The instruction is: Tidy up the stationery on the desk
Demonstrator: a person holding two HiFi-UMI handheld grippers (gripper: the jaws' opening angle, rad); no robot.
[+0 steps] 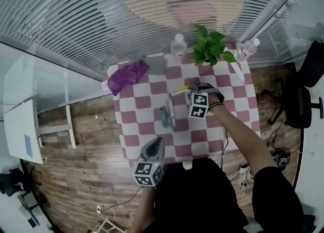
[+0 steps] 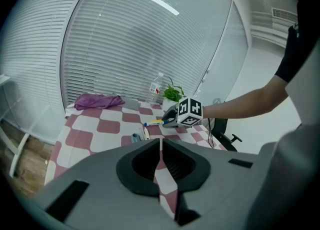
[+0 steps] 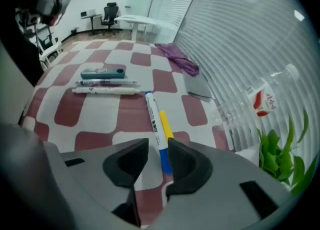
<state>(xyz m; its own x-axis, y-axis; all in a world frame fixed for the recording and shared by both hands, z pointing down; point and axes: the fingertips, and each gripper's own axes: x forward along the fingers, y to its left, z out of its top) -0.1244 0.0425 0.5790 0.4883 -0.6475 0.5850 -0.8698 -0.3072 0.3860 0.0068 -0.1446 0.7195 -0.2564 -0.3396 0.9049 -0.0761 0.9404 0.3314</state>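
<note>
Right gripper (image 3: 157,147) gapes over white marker (image 3: 154,119) and yellow marker (image 3: 164,124), plastic bottle (image 3: 267,96) off right, left gripper (image 2: 161,144) pinched together.

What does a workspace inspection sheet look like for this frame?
Surface: checked tablecloth, lying flat.
Job's things: two markers lying at the right gripper; pens and a teal item grouped mid-table.
Clutter: purple cloth, plant, two water bottles.
Grippers: left gripper shut, empty; right gripper open over the markers, not gripping.
Cables: loose cable on the floor.
Surroundings: blinds, office chair.
</note>
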